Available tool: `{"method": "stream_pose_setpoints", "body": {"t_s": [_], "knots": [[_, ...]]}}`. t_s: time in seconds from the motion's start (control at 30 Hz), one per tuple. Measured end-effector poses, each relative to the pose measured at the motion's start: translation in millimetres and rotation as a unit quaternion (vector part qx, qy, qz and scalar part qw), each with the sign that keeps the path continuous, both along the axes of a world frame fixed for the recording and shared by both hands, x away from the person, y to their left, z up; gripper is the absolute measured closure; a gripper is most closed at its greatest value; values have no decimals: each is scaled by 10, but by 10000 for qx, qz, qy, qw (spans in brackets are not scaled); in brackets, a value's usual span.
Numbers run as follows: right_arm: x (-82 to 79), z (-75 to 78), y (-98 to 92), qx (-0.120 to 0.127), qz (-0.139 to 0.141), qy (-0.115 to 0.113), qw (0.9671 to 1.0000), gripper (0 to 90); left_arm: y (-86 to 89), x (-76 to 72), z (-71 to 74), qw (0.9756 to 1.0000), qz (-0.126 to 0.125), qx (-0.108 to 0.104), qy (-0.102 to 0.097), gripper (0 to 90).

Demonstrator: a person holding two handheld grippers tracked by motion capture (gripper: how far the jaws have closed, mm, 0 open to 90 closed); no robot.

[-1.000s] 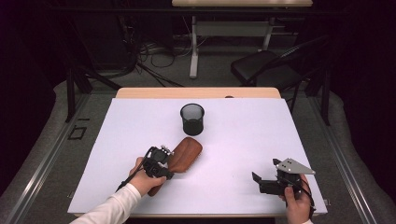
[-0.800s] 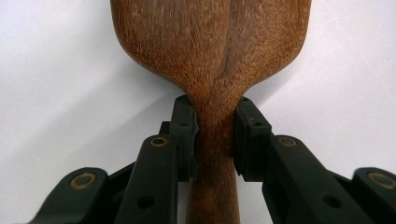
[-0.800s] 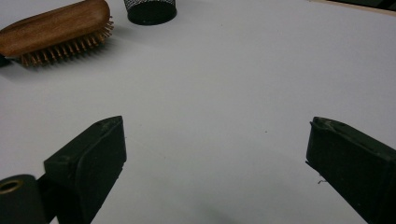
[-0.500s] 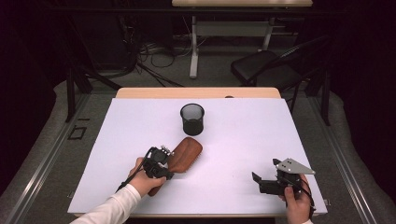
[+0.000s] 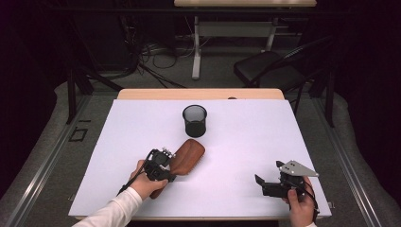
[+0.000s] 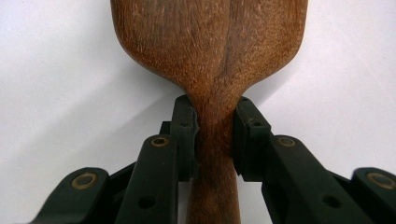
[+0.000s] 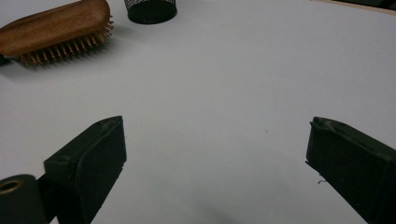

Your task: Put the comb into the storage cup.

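Wooden hairbrush [image 5: 188, 155], bristles down, flat on white table cover [image 5: 246, 137], lying at about 7 o'clock from black mesh pen cup [image 5: 195, 120], near it but apart. Head pointing toward 1 o'clock, narrow handle toward 7 o'clock. Clamped at the neck of the handle by left gripper [image 6: 214, 135], pads pressed against both sides of the wood, grain plain on the broad head above. Same left gripper seen from above at the brush's 7 o'clock end, in a hand with a white sleeve. No brand, label or lettering readable on brush or cup. Right gripper [image 5: 267, 184] well apart at about 4 o'clock from the brush, near the cover's front edge, jaws spread wide with bare white cover between them. Black chair [image 5: 269, 71] and cables [image 5: 146, 52] on the floor beyond the table at 12 o'clock.
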State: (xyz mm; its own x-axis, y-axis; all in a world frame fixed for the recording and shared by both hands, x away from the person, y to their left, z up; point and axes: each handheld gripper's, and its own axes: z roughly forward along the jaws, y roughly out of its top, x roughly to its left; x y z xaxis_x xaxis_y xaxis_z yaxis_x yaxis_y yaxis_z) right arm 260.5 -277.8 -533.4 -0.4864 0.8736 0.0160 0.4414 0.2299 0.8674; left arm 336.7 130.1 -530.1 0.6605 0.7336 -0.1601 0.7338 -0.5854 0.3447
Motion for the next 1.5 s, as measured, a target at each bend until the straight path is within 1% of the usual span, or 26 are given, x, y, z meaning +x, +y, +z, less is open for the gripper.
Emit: {"method": "stream_pose_setpoints", "body": {"t_s": [0.17,0.33,0.4,0.47,0.5,0.6,0.67,0.77,0.93,0.97,1.07,1.13,1.33,1.5], "knots": [[0,-1,1,16,-8,21,10000,45,8,-12,7,10000,-31,-16,-84,729],[0,-2,3,9,-2,17,10000,45,35,-27,1,9998,7,-150,-138,729],[2,-4,4,14,-1,11,10000,45,43,-34,-1,9997,-15,-168,-158,730],[2,-5,7,22,1,18,10000,45,52,-41,-7,9995,32,-247,-170,730],[3,-5,8,20,2,20,10000,45,59,-39,-7,9996,6,-238,-173,730],[3,-6,9,14,1,20,10000,45,76,-41,-10,9993,28,-326,-152,730],[3,-6,8,14,3,18,10000,45,86,-45,-10,9991,51,-376,-175,730],[3,-6,8,20,-2,25,10000,45,105,-45,3,9989,73,-414,-182,730],[3,-6,9,20,-1,26,10000,45,151,-39,55,9982,141,-531,-245,730],[3,-6,9,21,3,25,10000,45,159,-39,72,9981,157,-559,-229,730],[5,-6,9,22,9,18,10000,45,181,-35,117,9972,208,-666,-278,730],[5,-6,10,18,9,27,10000,45,194,-33,148,9968,209,-699,-322,730],[2,-5,10,7,10,37,10000,45,227,-40,235,9951,251,-860,-423,730],[7,-10,16,13,9,25,10000,45,253,-45,316,9931,296,-977,-571,730]]}}
